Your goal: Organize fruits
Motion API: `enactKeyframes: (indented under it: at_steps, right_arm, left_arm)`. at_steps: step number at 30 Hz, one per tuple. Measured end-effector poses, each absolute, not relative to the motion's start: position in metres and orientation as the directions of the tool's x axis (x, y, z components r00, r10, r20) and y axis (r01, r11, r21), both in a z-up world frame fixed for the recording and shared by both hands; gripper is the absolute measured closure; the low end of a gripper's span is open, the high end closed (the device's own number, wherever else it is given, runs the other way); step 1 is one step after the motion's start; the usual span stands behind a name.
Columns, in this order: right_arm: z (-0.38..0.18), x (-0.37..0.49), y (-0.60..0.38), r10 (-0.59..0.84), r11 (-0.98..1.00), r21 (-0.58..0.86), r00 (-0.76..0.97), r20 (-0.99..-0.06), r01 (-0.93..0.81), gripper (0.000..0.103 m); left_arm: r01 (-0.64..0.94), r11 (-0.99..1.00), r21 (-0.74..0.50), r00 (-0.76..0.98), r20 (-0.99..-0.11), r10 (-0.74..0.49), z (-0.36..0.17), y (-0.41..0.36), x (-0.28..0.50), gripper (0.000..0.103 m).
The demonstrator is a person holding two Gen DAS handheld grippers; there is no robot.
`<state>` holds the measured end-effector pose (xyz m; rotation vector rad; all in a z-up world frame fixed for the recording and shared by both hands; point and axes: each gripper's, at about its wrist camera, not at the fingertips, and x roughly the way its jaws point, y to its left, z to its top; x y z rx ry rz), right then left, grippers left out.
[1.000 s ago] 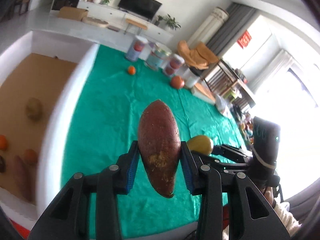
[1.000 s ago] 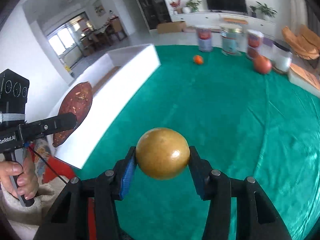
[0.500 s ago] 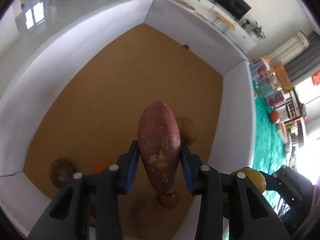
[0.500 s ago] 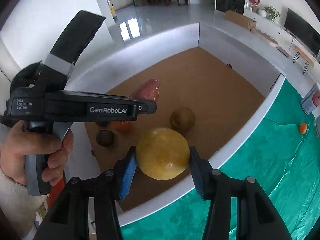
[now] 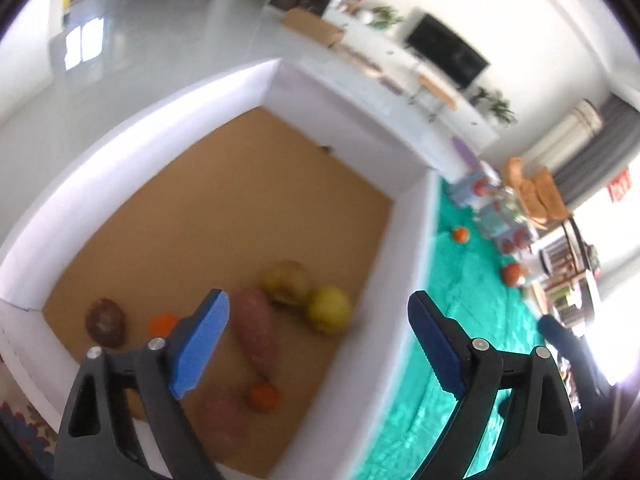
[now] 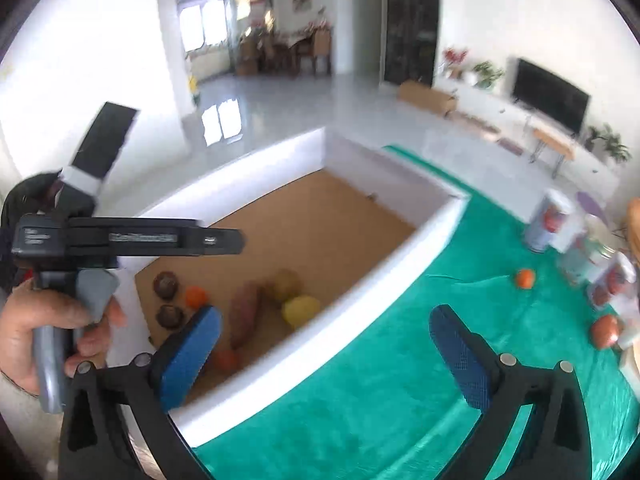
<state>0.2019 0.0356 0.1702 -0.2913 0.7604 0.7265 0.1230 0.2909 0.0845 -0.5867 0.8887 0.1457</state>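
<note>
My left gripper (image 5: 318, 344) is open and empty above the white-walled box (image 5: 404, 264) with a brown floor. In the box lie a reddish sweet potato (image 5: 256, 330), a yellow round fruit (image 5: 329, 309), a brownish fruit (image 5: 286, 280), small oranges (image 5: 262, 397), a dark fruit (image 5: 105, 322) and a second sweet potato (image 5: 224, 416). My right gripper (image 6: 326, 354) is open and empty over the box's near wall (image 6: 360, 300). The sweet potato (image 6: 245, 314) and yellow fruit (image 6: 301, 310) show there too. The left gripper's body (image 6: 120, 238) is at the left.
A green cloth (image 6: 420, 380) covers the table right of the box. On it lie a small orange (image 6: 525, 279), a red fruit (image 6: 606, 330) and several printed cans (image 6: 548, 226). A TV and cabinet stand behind.
Both grippers opened: the sweet potato left my left gripper and the yellow fruit left my right gripper, and both now lie in the box. Both grippers have pulled back and up.
</note>
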Motion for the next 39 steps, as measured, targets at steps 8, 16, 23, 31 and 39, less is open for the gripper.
enactKeyframes:
  at_steps: [8, 16, 23, 31, 39]
  right_arm:
    - [0.043, 0.192, -0.182, 0.161, 0.945, -0.042, 0.57, -0.805, -0.325, 0.0]
    - [0.019, 0.157, -0.321, -0.045, 0.999, -0.04, 0.623, -0.781, 0.022, 0.0]
    - [0.015, 0.17, -0.337, -0.081, 0.993, -0.013, 0.61, -0.788, 0.116, 0.0]
    - [0.005, 0.167, -0.337, -0.089, 0.992, -0.02, 0.57, -0.817, 0.127, 0.0]
    - [0.004, 0.163, -0.336, -0.09, 0.992, -0.021, 0.57, -0.816, 0.126, 0.0]
  left_arm:
    - [-0.012, 0.926, -0.378, 0.605, -0.74, -0.295, 0.067, 0.102, 0.121, 0.007]
    - [0.121, 0.98, -0.159, 0.536, -0.82, -0.199, -0.024, -0.027, 0.149, 0.008]
    - [0.123, 0.991, -0.042, 0.571, -0.814, -0.106, -0.042, -0.04, 0.162, 0.008]
    - [0.133, 0.991, -0.011, 0.588, -0.804, -0.088, -0.055, -0.042, 0.16, 0.006]
    - [0.128, 0.992, -0.008, 0.582, -0.809, -0.082, -0.056, -0.042, 0.162, 0.0]
